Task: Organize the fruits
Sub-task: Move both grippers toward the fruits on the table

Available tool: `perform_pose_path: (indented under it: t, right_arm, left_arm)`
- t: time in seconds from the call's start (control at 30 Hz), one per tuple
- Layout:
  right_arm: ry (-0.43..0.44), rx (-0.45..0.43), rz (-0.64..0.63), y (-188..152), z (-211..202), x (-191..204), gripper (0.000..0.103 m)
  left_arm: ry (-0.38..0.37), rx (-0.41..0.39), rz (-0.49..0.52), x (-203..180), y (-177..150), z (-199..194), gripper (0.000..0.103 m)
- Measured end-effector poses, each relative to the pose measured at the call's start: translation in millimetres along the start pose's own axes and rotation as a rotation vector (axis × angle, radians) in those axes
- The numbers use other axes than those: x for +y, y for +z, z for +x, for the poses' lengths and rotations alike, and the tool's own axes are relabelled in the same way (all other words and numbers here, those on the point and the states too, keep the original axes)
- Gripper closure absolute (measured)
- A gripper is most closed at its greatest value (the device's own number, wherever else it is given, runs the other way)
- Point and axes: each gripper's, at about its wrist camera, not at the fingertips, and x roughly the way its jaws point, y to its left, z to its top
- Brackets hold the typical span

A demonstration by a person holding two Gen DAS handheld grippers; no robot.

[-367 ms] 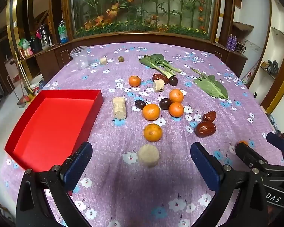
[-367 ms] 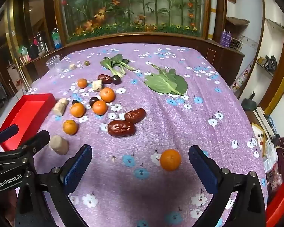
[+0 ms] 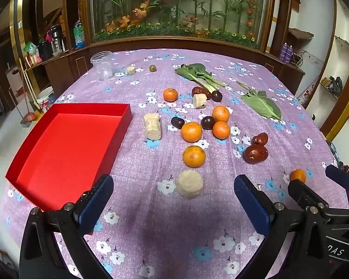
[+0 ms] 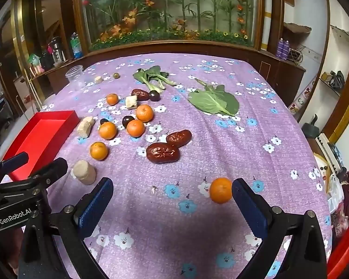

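Purple flowered cloth covers the tabletop (image 3: 151,232), backed by a glass case of artificial plants. Both tongs gape wide and grip nothing: the left tongs (image 3: 173,200) hover low in the frame over a rough beige lump (image 3: 189,183), the right tongs (image 4: 172,201) with a lone smooth tangerine (image 4: 220,190) just beside the right pad. Mid-frame lies a cluster of tangerines (image 3: 191,131), dark plums and wrinkled red dates (image 3: 256,153). An empty red box (image 3: 65,146) sits left; leafy greens (image 3: 200,75) lie farther back.

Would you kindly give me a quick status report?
Both tongs, left and right, open, empty. Shallow red cardboard tray holds nothing. Lone round orange tangerine beside right tongs.
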Motion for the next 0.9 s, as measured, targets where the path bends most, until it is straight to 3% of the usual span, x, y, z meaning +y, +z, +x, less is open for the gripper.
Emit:
perform_pose_path:
  t: [0.2,0.9]
  right_arm:
    - [0.008,0.007,0.007,9,27,-12,0.000]
    - [0.030,0.019,0.032,4,38,-20,0.000]
  left_arm:
    - [0.001,0.003,0.001,1,-3,-2,0.000]
    - [-0.019,0.039,-0.041,22,-12,4,0.000]
